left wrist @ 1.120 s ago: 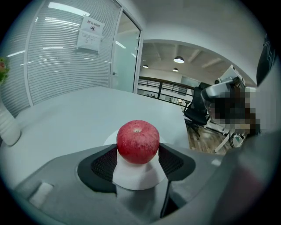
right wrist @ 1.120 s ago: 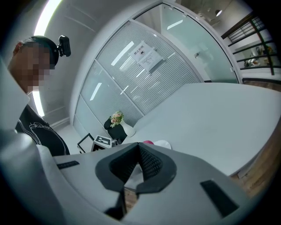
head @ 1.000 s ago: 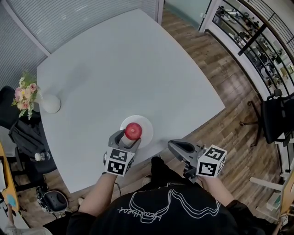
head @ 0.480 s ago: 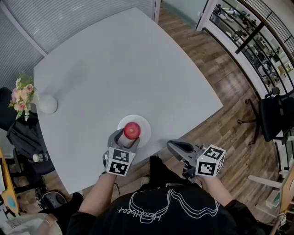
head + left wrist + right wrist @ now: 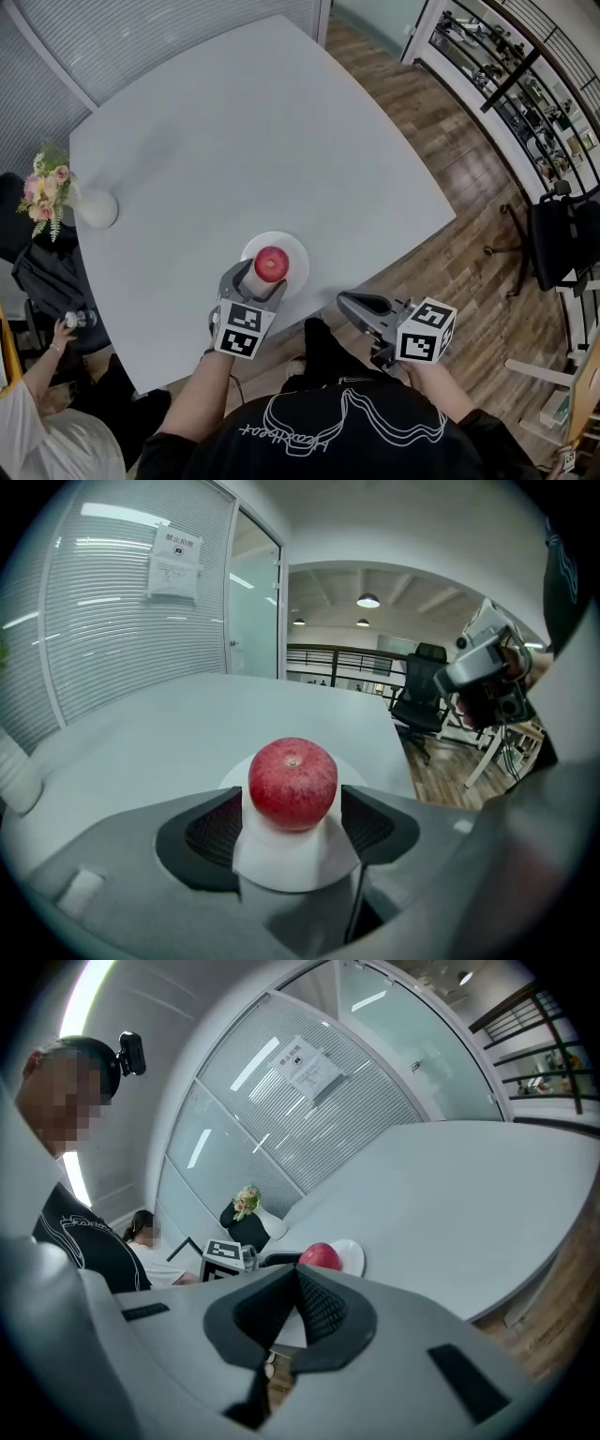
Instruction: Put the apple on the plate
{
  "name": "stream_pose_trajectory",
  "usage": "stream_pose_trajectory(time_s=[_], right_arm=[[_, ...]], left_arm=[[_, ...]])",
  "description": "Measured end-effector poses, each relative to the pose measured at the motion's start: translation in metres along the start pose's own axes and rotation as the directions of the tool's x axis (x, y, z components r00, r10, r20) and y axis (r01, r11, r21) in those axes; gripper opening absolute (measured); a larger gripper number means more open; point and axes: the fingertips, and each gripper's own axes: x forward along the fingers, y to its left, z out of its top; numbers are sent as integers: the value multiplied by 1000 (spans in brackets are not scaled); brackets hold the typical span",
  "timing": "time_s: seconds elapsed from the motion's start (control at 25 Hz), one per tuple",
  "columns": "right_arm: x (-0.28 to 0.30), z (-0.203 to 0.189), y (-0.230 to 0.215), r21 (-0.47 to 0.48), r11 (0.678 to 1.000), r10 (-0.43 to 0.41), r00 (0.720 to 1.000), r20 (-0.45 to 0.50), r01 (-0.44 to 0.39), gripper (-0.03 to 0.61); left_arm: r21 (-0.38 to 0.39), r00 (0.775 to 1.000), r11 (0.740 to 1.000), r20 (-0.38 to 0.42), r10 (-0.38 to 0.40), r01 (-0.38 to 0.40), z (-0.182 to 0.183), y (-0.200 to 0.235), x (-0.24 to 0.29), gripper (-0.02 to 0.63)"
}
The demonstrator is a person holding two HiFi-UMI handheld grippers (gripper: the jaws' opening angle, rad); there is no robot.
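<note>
Apple (image 5: 292, 785) on plate (image 5: 298, 255), between spread jaws of left tool (image 5: 258, 281), small gaps either side, right tool (image 5: 298, 1281) pressed together, empty

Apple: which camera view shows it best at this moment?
The left gripper view: the apple sits large, whole and centred on the plate. The head view shows it small from above; the right gripper view shows only its top, behind the right hand-held gripper.

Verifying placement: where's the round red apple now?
Head view, lower centre: round red apple sits on the white plate by the grey table's near edge, between the left gripper's parted jaws.
</note>
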Motion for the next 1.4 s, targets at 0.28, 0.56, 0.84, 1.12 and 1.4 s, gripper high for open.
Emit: stream_pose_trajectory(time_s=[0.28, 0.56, 0.84, 1.12, 1.4], right_arm=[[-3, -2, 11, -11, 1000, 6, 1000, 20, -5, 6], [-9, 0, 39, -30, 999, 43, 996, 76, -41, 6], [-18, -3, 82, -82, 993, 90, 989, 116, -81, 6], [-30, -12, 125, -134, 984, 140, 980, 138, -122, 6], [-40, -22, 163, -175, 972, 182, 971, 155, -155, 6]], left_arm=[[-53, 998, 998, 59, 18, -14, 8, 4, -23, 324], [-116, 993, 993, 118, -20, 33, 16, -13, -70, 324], [-197, 968, 973, 238, -73, 122, 38, -43, -137, 321], [-235, 928, 948, 353, -122, 214, 55, -77, -202, 248], [-221, 875, 918, 437, -209, 330, 64, -113, -250, 38]])
